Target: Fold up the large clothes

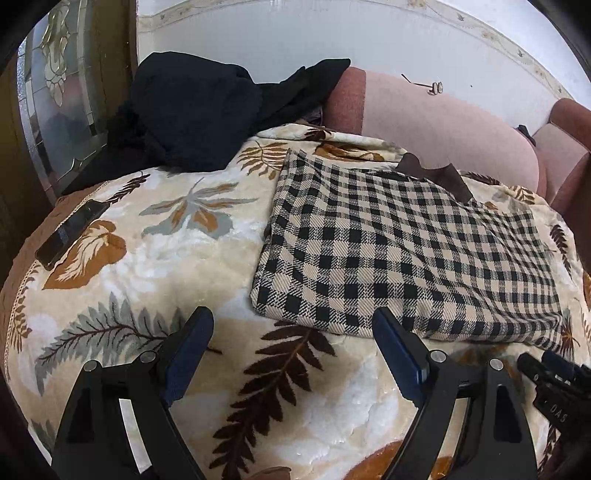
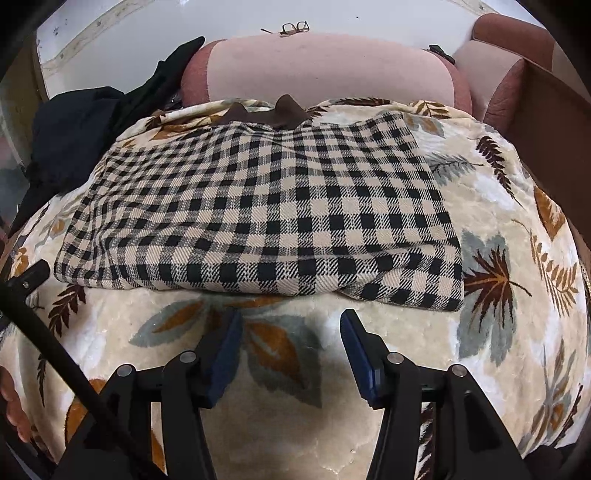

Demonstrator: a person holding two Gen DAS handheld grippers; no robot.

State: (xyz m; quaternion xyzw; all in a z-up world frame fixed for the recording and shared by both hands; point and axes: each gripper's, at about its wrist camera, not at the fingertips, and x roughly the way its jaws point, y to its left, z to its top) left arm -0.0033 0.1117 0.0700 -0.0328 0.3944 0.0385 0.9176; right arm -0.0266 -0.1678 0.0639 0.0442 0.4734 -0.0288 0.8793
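A beige-and-black checked garment (image 1: 406,251) lies folded into a flat rectangle on the leaf-patterned blanket (image 1: 155,266), with a brown collar (image 1: 436,173) at its far edge. It also shows in the right wrist view (image 2: 266,206). My left gripper (image 1: 291,321) is open and empty, just in front of the garment's near left corner. My right gripper (image 2: 291,325) is open and empty, just in front of the garment's near edge. The right gripper's tip shows in the left wrist view (image 1: 554,376).
A pile of black clothes (image 1: 207,110) lies at the back left of the blanket (image 2: 498,221). A dark phone (image 1: 70,232) lies near the left edge. Pink sofa cushions (image 2: 325,70) stand behind, with glasses (image 2: 293,27) on top.
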